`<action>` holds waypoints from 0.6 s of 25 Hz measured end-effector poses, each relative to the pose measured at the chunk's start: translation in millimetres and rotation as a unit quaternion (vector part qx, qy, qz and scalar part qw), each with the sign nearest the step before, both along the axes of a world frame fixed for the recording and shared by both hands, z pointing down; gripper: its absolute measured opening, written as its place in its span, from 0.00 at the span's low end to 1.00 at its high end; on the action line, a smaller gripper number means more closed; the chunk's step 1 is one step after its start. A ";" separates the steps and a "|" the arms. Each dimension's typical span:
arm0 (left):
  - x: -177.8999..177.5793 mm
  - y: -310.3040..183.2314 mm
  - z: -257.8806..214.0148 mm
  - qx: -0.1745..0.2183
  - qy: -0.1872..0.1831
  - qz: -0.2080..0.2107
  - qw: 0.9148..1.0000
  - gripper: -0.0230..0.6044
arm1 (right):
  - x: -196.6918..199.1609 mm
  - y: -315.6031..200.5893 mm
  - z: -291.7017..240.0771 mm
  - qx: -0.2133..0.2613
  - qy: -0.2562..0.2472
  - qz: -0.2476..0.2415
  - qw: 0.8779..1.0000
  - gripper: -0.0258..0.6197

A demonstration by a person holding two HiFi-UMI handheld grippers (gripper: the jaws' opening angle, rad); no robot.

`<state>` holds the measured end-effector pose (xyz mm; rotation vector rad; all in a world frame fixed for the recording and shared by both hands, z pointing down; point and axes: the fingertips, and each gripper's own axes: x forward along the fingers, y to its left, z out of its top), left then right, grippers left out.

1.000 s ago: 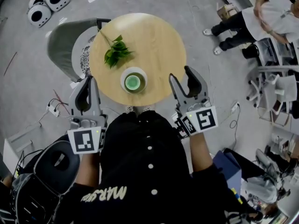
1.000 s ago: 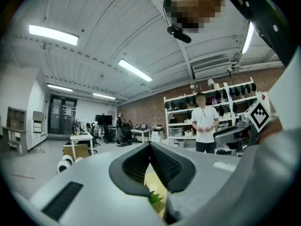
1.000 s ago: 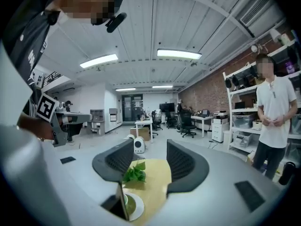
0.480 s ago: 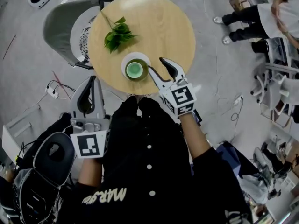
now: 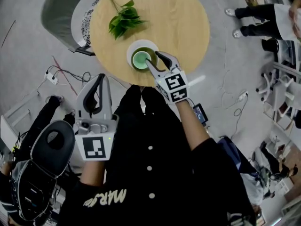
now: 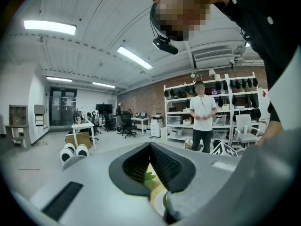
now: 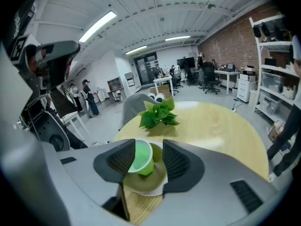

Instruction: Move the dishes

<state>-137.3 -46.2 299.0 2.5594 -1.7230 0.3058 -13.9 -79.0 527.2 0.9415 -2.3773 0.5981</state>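
A light green cup (image 5: 139,59) stands in a white bowl with a green inside (image 5: 133,49) near the front edge of the round wooden table (image 5: 183,22). My right gripper (image 5: 153,59) reaches over that edge, tilted down, its jaws astride the cup (image 7: 138,158). They have just been closing. The left pad (image 7: 121,163) is at the cup's side, while a gap shows before the right pad (image 7: 176,164). My left gripper (image 5: 99,79) hangs off the table at the front left, fingertips together, holding nothing; in its own view the left gripper (image 6: 150,147) shows the table through a slit.
A leafy green sprig (image 5: 123,20) lies on the table behind the bowl. A grey chair (image 5: 61,13) stands at the table's far left. Cables (image 5: 61,74) and a black bag (image 5: 51,147) lie on the floor at left. A person (image 5: 268,13) stands at the upper right.
My right gripper has come down and forward from beside the table's near edge and now has its jaws around the cup. The left gripper has sunk a little.
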 end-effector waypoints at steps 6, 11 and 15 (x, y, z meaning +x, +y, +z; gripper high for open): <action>-14.5 -5.0 32.7 -0.026 0.006 -0.004 1.000 0.04 | -28.7 5.8 23.6 0.012 -0.023 -0.071 0.997 0.49; -16.4 -1.3 48.0 -0.042 0.011 -0.009 0.999 0.04 | -39.3 17.2 40.0 0.023 0.002 -0.104 0.994 0.61; -16.9 1.0 56.4 -0.054 0.010 -0.010 0.998 0.04 | -46.9 20.3 46.0 0.055 0.029 -0.131 0.989 0.62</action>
